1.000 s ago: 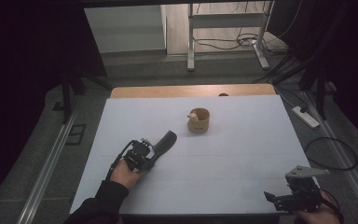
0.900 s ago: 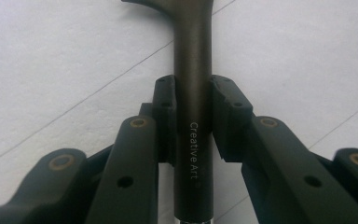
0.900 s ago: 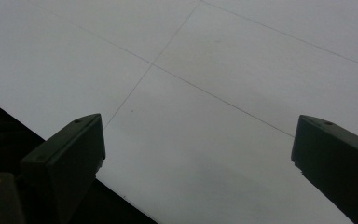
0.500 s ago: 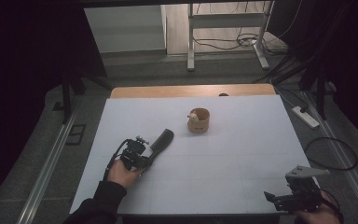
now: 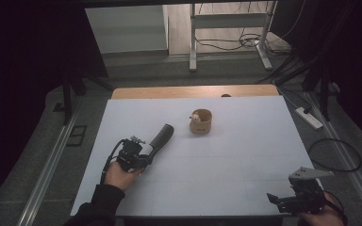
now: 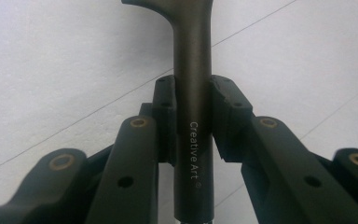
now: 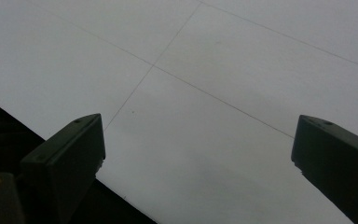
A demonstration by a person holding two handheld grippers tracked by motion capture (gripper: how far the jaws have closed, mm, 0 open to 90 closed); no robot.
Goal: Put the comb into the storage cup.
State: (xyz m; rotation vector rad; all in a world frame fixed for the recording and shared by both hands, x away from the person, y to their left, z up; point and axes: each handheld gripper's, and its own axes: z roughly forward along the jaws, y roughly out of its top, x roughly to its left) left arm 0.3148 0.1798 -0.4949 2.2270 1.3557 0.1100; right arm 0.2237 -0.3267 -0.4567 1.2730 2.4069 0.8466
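**Dark tool gripped at mid-handle — hold looks sound, far end unsupported**

The left gripper (image 5: 143, 151) is clamped on a dark, rod-shaped tool (image 5: 161, 137) over the left half of the white table (image 5: 245, 155). In the left gripper view both jaws press flat against the round handle (image 6: 193, 93), which bears the lettering "Creative Art". Beyond the jaws the handle widens toward a head that runs out of frame, so its form cannot be told.

Judgement on handling: the handle appears stiff and smooth, with a matte sheen — likely light, but a round shaft can roll or slip between flat pads. The present hold on the straight shaft is the sensible place; the free end points toward the small round wooden holder (image 5: 201, 121), which stands well apart near the table's middle and has a pale item inside.

The right gripper (image 5: 283, 201) rests at the near right edge, jaws spread wide, holding nothing.
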